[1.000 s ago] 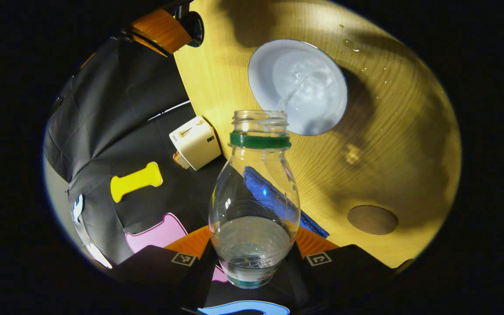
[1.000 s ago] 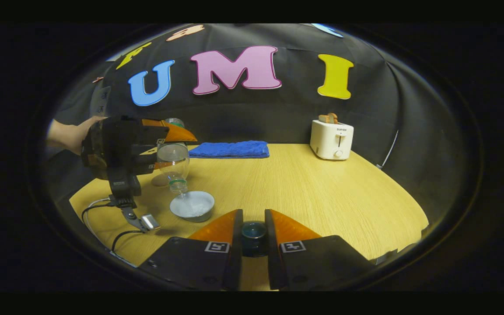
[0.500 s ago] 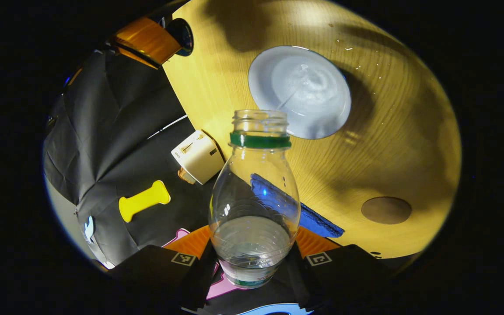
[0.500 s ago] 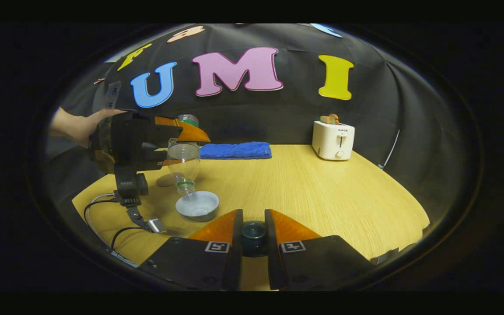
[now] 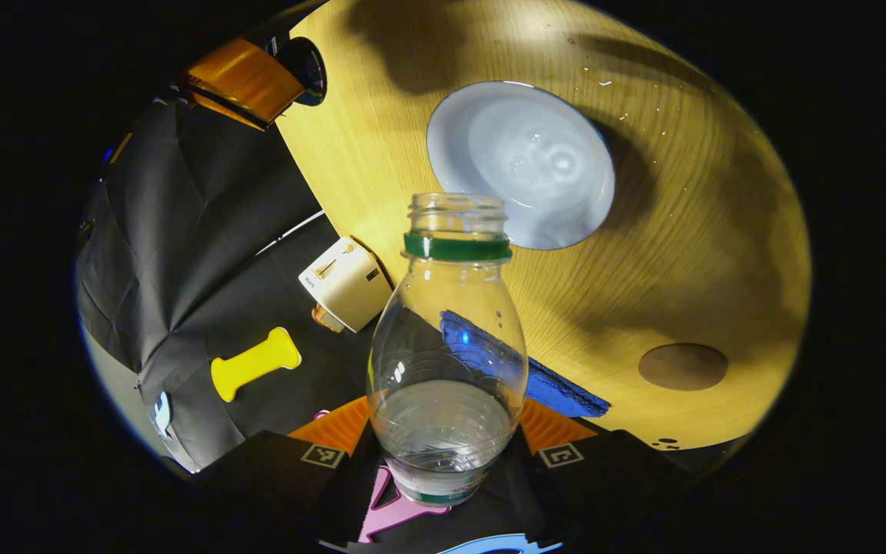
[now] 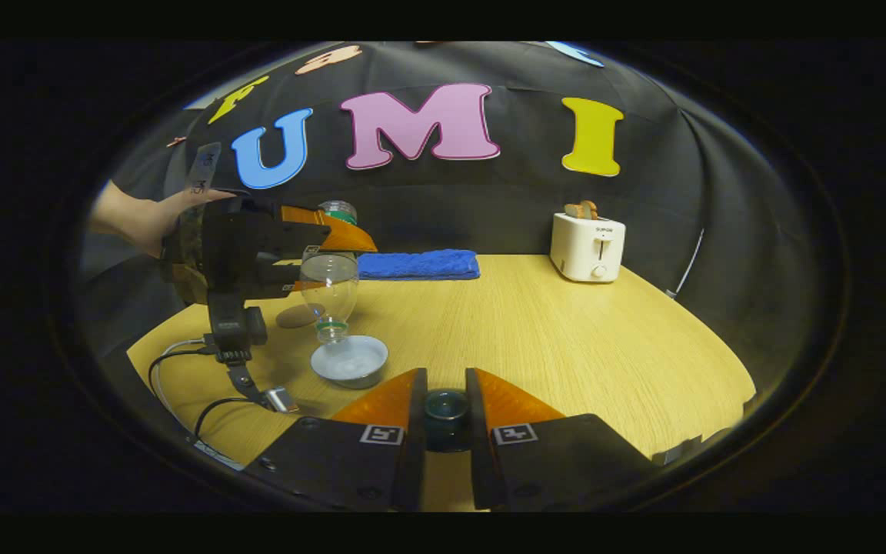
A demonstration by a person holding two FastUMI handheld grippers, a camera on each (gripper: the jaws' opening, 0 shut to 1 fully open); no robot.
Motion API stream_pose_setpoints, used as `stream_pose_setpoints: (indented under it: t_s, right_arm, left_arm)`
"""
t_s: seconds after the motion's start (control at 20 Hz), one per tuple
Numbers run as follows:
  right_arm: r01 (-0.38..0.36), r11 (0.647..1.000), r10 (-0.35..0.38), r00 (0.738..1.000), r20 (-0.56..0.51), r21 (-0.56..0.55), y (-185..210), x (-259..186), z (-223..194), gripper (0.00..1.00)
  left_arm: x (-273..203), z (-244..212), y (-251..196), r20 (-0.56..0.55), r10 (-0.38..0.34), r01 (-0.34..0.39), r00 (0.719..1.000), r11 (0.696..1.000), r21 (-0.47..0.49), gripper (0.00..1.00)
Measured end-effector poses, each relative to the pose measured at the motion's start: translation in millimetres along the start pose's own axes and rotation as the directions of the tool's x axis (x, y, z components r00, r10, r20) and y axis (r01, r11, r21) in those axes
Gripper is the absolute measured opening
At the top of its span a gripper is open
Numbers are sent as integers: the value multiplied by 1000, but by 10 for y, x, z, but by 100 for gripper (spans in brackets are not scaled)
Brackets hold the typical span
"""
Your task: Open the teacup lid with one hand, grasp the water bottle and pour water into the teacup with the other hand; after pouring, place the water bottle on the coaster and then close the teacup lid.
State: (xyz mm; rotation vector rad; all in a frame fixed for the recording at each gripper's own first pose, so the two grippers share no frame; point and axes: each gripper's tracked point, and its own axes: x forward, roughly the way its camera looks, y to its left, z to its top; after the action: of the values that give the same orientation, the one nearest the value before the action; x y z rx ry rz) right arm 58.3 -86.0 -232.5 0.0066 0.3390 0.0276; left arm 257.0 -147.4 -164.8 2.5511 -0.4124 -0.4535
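Left gripper (image 5: pixel 447 450) clamps clear plastic water bottle (image 5: pixel 448 362), mouth over white teacup (image 5: pixel 521 165); brown round coaster (image 5: pixel 682 366) at 4 o'clock. Right gripper (image 6: pixel 447 412) pinches dark teacup lid (image 6: pixel 447 406).

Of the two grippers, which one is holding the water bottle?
The left gripper: its fingers clamp the water bottle, neck-down above the teacup. The right gripper grips the teacup lid.
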Motion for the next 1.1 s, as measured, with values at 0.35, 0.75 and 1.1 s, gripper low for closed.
stream_pose_setpoints:
  t_s: [0.35, 0.75, 1.1]
  right_arm:
    - [24, 1000, -24, 1000, 19, -5, -53, 26, 87, 28]
    - [32, 999, -31, 999, 44, -26, -80, 128, 296, 28]
    - [26, 999, -25, 997, 68, -21, 26, 258, 500, 22]
  left_arm:
    - [-102, -175, -275, -14, -78, 71, 997, 954, -290, 76]
    - [-583, -516, -463, 1, -147, 39, 989, 254, -966, 75]
    - [-318, -746, -601, -89, -5, -79, 996, -506, -859, 76]
